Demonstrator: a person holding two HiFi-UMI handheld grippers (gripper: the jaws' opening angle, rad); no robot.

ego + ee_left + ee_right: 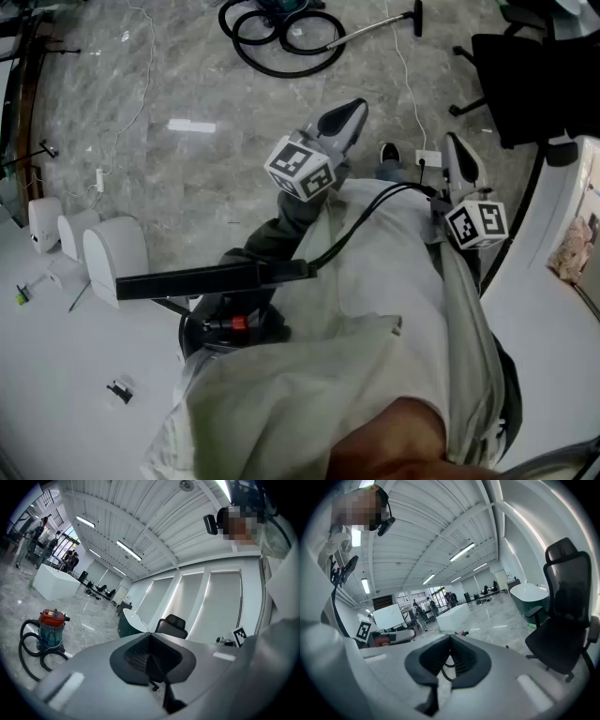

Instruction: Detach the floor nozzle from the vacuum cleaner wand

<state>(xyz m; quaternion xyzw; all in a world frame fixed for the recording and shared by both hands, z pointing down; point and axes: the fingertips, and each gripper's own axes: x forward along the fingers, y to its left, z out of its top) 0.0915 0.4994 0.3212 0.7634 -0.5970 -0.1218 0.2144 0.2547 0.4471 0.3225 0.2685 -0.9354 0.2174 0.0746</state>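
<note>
Holding left tool and right tool shut above marble floor; coiled vacuum hose and wand lying beyond.

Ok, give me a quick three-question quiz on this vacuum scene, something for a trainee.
1. True or false: the vacuum wand lies on the floor, away from the left gripper and the right gripper.
2. The top of the vacuum canister is: A blue, B red, C yellow.
3. How do both grippers' jaws stand?

Key: 1 true. 2 B. 3 shut, with nothing between them.
</note>
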